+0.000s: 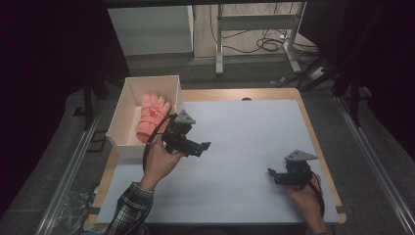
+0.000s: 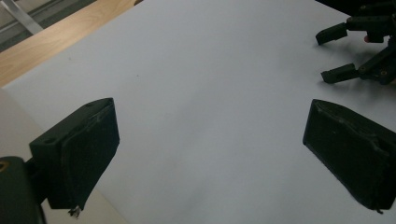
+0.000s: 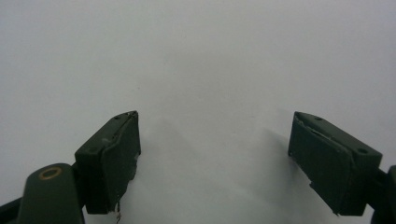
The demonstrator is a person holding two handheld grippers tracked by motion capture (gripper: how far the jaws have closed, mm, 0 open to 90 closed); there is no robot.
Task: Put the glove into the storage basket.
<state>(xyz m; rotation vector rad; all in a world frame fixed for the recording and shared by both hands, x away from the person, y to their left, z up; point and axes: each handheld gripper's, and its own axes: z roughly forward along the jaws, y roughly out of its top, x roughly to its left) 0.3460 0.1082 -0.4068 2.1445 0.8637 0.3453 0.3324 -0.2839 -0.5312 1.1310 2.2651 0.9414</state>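
Your table is wooden, covered by a smooth white sheet. At its far left corner stands a white, straight-walled rectangular box, and inside it lies a soft pink knitted glove with a red patch, fingers pointing away from you. Your left gripper hovers just beside the box, jaws spread wide, holding nothing. Your right gripper sits near the sheet's right edge, jaws likewise apart.
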